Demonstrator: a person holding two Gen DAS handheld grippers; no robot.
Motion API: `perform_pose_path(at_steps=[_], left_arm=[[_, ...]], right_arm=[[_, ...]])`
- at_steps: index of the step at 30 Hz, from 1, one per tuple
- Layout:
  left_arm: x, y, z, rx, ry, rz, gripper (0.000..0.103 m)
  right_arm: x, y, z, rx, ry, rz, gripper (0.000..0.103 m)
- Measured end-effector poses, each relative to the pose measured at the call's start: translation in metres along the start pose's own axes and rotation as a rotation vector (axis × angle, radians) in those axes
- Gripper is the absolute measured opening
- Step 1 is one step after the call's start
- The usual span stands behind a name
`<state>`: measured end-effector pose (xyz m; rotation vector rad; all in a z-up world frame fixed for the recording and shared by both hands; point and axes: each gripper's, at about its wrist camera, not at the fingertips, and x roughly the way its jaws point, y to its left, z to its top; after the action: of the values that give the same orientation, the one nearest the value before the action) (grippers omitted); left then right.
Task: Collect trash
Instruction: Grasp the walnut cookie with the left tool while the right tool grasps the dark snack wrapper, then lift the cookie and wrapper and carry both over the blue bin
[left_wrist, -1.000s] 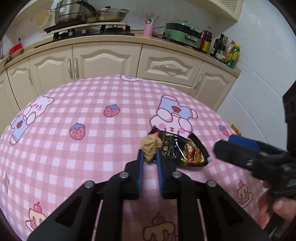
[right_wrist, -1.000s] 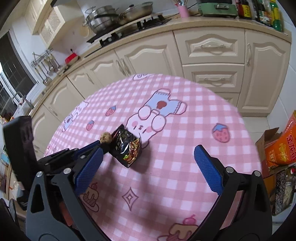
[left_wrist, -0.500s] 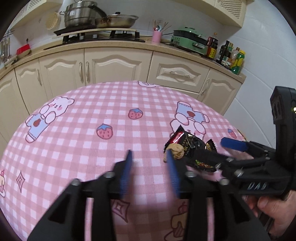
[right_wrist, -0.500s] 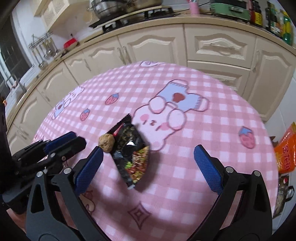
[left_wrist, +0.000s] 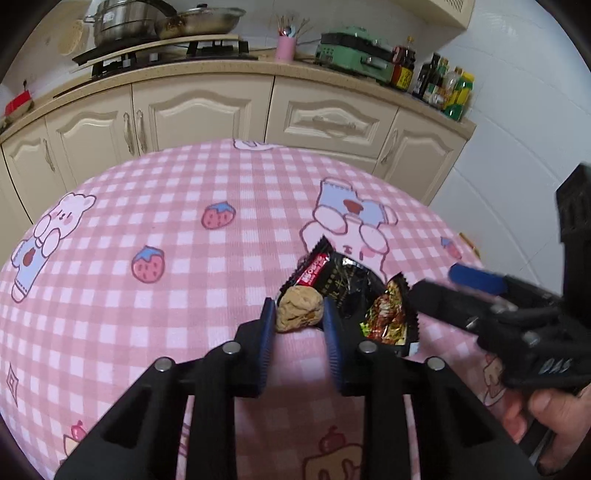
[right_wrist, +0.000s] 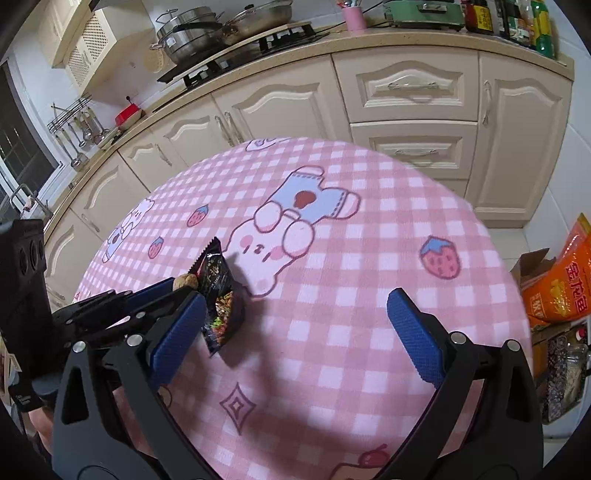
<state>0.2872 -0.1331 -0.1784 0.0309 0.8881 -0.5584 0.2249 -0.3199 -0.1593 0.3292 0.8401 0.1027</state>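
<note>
I hold a gripper in each hand over a round table (left_wrist: 155, 221) with a pink checked cloth that has bears and strawberries on it. My left gripper (left_wrist: 300, 317) points down at a brown crumpled ball (left_wrist: 299, 309) of trash. The ball sits between the two blue pads, and the jaws are closing in on it. The left pad looks like it touches the ball, but I cannot tell if the right pad presses it yet. Just beside the ball, on its right, lies a black snack wrapper (left_wrist: 362, 295) with red and green on its near end. The ball touches the wrapper's edge. My right gripper (right_wrist: 295, 325) has its jaws spread wide with nothing between them, just bare cloth. Its left pad is close to the wrapper (right_wrist: 221, 295), and the ball (right_wrist: 185, 281) peeks out behind it. In the left view I see my right hand (left_wrist: 554, 417) low at the side, holding its gripper near the wrapper. Behind the table are cream cupboards (right_wrist: 413, 88), and pots (left_wrist: 122, 22) sit on the stove.
</note>
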Motion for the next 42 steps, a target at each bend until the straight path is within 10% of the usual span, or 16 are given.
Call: perform_pose_path(at_steps=[10,14,19,42], left_arm=[[-0.029,0.040,-0.018,-0.159,-0.055,0.042,0.025],[-0.034,0.049,-0.021,-0.188,-0.067,0.072,0.025],[-0.035,0.050,-0.019,-0.188,-0.080,0.076,0.025],[-0.084,-0.074,-0.032,-0.019,-0.208,-0.098,0.025]], right_arm=[[0.028,0.045,-0.001,-0.160,0.053,-0.011,0.096],[0.037,0.067,0.000,-0.262,0.059,-0.089,0.051],[0.030,0.070,-0.005,-0.276,0.047,-0.065,0.026],[-0.135,-0.041,-0.041,-0.023,-0.194,0.104,0.024]])
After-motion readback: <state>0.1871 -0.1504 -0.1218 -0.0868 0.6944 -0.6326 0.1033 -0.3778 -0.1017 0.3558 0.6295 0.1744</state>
